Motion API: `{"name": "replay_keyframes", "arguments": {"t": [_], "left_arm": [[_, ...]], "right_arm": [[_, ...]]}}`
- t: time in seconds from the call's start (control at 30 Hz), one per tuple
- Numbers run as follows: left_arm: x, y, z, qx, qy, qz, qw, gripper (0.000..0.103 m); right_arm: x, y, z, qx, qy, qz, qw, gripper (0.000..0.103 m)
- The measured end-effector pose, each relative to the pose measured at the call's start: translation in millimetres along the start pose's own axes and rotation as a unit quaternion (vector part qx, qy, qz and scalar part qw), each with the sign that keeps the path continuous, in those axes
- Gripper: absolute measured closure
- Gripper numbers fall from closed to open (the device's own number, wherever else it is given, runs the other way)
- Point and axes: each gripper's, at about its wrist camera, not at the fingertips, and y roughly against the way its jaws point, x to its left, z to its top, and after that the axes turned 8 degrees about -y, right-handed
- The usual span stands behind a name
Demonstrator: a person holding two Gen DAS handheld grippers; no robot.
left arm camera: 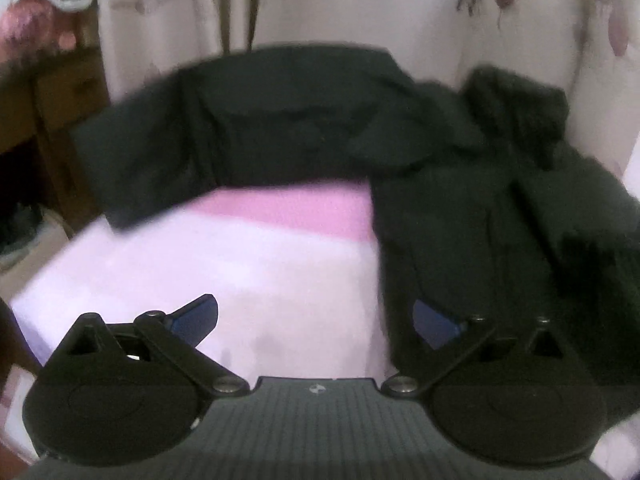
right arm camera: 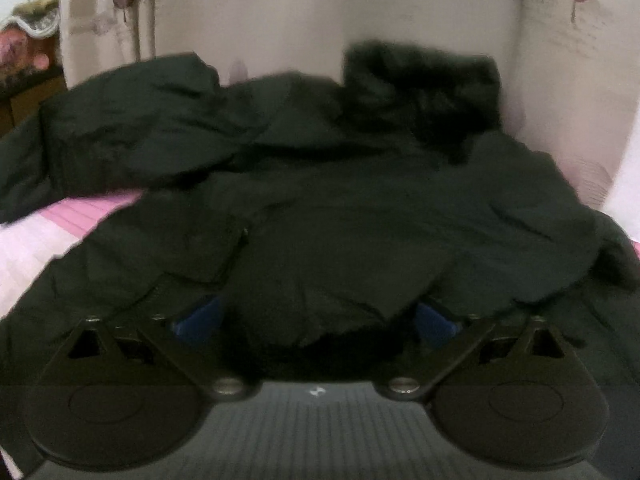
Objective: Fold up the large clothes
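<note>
A large dark jacket [left arm camera: 460, 208] lies spread on a bed with a pink and white cover [left arm camera: 248, 264]. One sleeve [left arm camera: 152, 152] stretches to the left and the furry hood [left arm camera: 520, 108] lies at the far right. My left gripper [left arm camera: 316, 316] is open above the bare cover, with its right finger [left arm camera: 434, 322] at the jacket's near edge. In the right wrist view the jacket [right arm camera: 340, 208] fills the frame. My right gripper [right arm camera: 316, 320] stands wide, with a bulge of the jacket's near hem between its blue pads [right arm camera: 200, 318]. The cloth hides part of both fingers.
A pale curtain with a flower print [left arm camera: 320, 4] hangs right behind the bed. Dark wooden furniture [left arm camera: 48, 112] with a lace-edged cloth on top stands at the left. The bed cover [right arm camera: 36, 248] shows at the left of the jacket.
</note>
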Motion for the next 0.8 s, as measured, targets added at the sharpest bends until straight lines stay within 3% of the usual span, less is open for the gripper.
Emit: {"name": "replay_keyframes", "arguments": {"t": [0.03, 0.07, 0.17, 0.3, 0.37, 0.43, 0.53, 0.6, 0.63, 0.7, 0.73, 0.77, 0.8], "left_arm": [[-1.1, -0.7, -1.8, 0.000, -0.002, 0.002, 1.0000, 0.001], [-3.9, -0.8, -3.9, -0.001, -0.007, 0.006, 1.0000, 0.001], [-6.0, 1.2, 0.3, -0.007, -0.018, -0.001, 0.9998, 0.001], [-9.6, -0.3, 4.3, -0.008, -0.038, 0.006, 0.9992, 0.001], [-11.4, -3.0, 4.0, -0.003, -0.040, 0.005, 0.9992, 0.001], [-20.6, -5.5, 1.1, 0.004, -0.041, 0.004, 0.9991, 0.001], [-25.8, -11.1, -0.6, 0.010, -0.046, 0.004, 0.9989, 0.000], [-32.1, -15.5, -0.1, 0.014, -0.055, 0.006, 0.9984, 0.000], [-34.8, -17.1, -0.5, 0.013, -0.062, 0.006, 0.9980, 0.000], [-41.1, -19.2, -0.4, 0.010, -0.075, 0.003, 0.9971, 0.000], [-45.1, -19.9, -0.6, 0.008, -0.083, 0.004, 0.9965, 0.000], [-46.3, -20.7, -1.6, 0.004, -0.090, 0.005, 0.9959, 0.000], [-49.4, -21.6, -2.6, 0.000, -0.095, 0.004, 0.9954, 0.000]], "right_arm": [[-1.8, -3.7, 2.5, -0.003, 0.001, 0.004, 1.000, 0.086], [-5.3, -7.6, 7.3, 0.001, -0.002, -0.007, 1.000, 0.091], [-33.4, 7.1, 28.5, -0.045, -0.029, -0.006, 0.999, 0.095], [-110.7, 61.1, 73.0, -0.130, -0.069, -0.070, 0.987, 0.095], [-162.4, 96.9, 93.8, -0.174, -0.074, -0.140, 0.972, 0.096], [-217.2, 127.0, 108.5, -0.191, -0.082, -0.208, 0.956, 0.096], [-303.2, 161.9, 116.6, -0.199, -0.071, -0.330, 0.920, 0.096], [-358.1, 171.2, 113.2, -0.180, -0.074, -0.375, 0.906, 0.094], [-391.0, 174.8, 107.1, -0.167, -0.096, -0.383, 0.903, 0.090], [-438.5, 177.4, 90.7, -0.141, -0.144, -0.404, 0.892, 0.061], [-453.0, 177.8, 81.6, -0.125, -0.173, -0.420, 0.882, 0.036], [-463.0, 178.9, 69.0, -0.109, -0.206, -0.429, 0.872, 0.019], [-465.7, 182.3, 51.2, -0.109, -0.231, -0.415, 0.873, 0.019]]}}
